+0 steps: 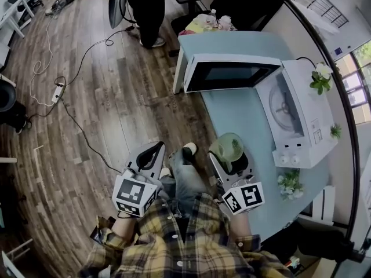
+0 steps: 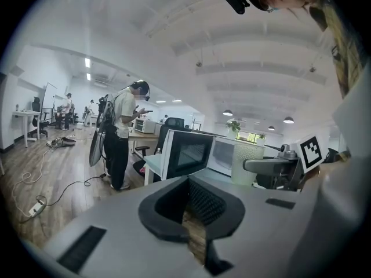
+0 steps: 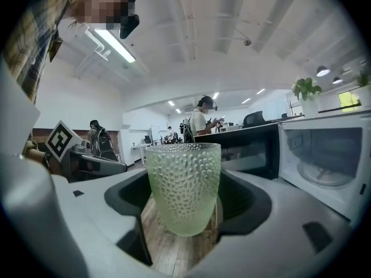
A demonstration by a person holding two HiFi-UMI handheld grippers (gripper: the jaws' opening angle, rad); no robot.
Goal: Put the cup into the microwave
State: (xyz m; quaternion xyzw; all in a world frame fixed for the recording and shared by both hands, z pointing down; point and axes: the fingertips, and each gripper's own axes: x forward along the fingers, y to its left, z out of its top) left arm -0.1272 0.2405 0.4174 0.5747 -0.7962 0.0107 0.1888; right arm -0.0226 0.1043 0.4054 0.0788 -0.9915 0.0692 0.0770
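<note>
A pale green dimpled glass cup (image 1: 227, 147) (image 3: 183, 184) stands upright between the jaws of my right gripper (image 1: 230, 158) (image 3: 183, 216), which is shut on it, held over the near edge of the light blue table (image 1: 237, 120). The white microwave (image 1: 297, 116) (image 3: 327, 158) lies ahead on the table, its dark-windowed door (image 1: 229, 74) (image 3: 246, 149) swung wide open and the glass turntable showing inside. My left gripper (image 1: 153, 154) (image 2: 194, 213) hangs over the wooden floor left of the table, shut with nothing in it. In the left gripper view the cup (image 2: 248, 162) shows beside the microwave (image 2: 223, 155).
A person (image 1: 148, 4) stands at the back by a floor fan (image 1: 116, 4) and an office chair (image 1: 191, 2). Cables and a power strip (image 1: 58, 91) run over the floor. Small plants sit on the microwave (image 1: 319, 79) and on the table (image 1: 290, 184).
</note>
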